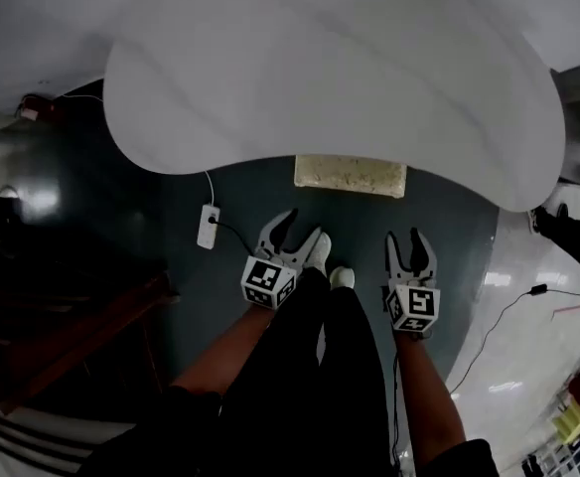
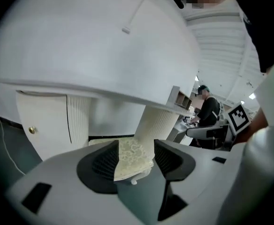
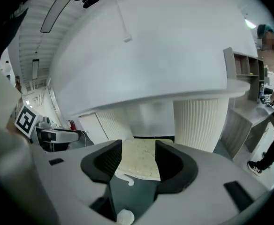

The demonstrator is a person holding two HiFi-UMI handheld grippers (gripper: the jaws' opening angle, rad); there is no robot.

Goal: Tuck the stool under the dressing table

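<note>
The white dressing table's broad, rounded tabletop (image 1: 330, 78) stood on fluted white pedestals (image 3: 198, 121). The stool, a rectangular seat in pale cream fabric with a pebbly, mottled texture (image 1: 350, 176), sat on the dark teal floor (image 1: 449, 237), mostly beneath the tabletop's near edge, with only a strip of its cushion showing from above. The person stood facing it with both tools held low and well short of it. The left gripper (image 1: 301, 228) had its jaws spread and nothing between them, and the right gripper (image 1: 406, 238) likewise. A white power strip (image 1: 209, 227) lay on the floor to the left.
</note>
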